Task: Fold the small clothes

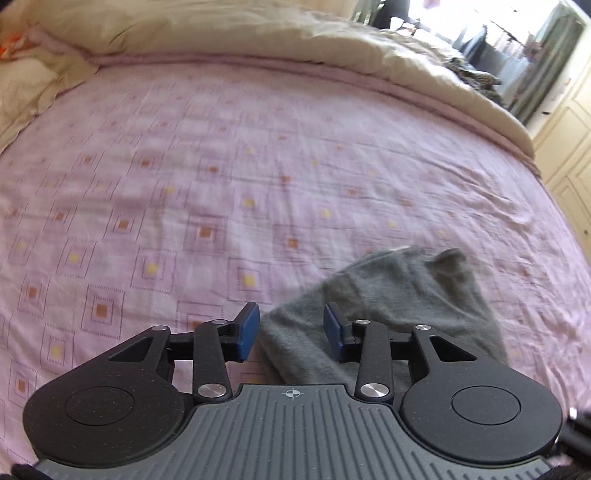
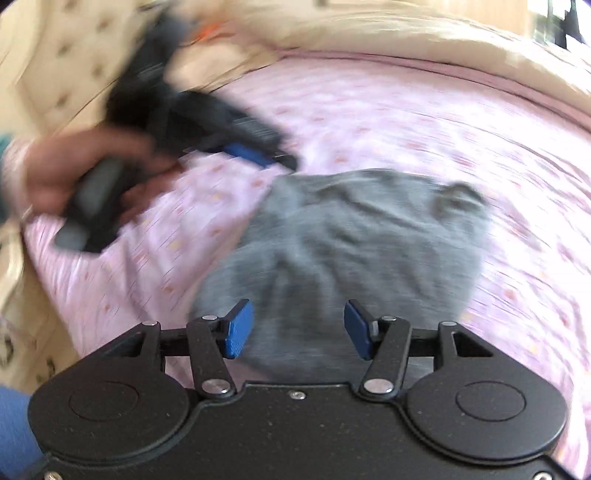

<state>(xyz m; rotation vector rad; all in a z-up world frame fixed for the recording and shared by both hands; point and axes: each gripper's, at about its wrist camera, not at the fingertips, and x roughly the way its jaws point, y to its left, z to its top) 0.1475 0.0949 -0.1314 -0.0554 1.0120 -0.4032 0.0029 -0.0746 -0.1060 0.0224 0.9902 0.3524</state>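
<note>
A small grey garment (image 1: 384, 306) lies crumpled on the pink patterned bedsheet (image 1: 221, 184). In the left wrist view my left gripper (image 1: 291, 332) is open above the garment's near left edge, nothing between its blue pads. In the right wrist view the same grey garment (image 2: 354, 236) spreads out in front of my right gripper (image 2: 299, 330), which is open just over its near edge. The left gripper (image 2: 255, 151) shows blurred at upper left, held by a hand (image 2: 74, 173), beside the garment's far left corner.
A beige duvet (image 1: 258, 33) is bunched along the far side of the bed. A pillow (image 1: 26, 88) lies at the far left. Cream cupboards (image 1: 569, 147) stand past the bed's right edge. A tufted headboard (image 2: 62, 62) is at the left.
</note>
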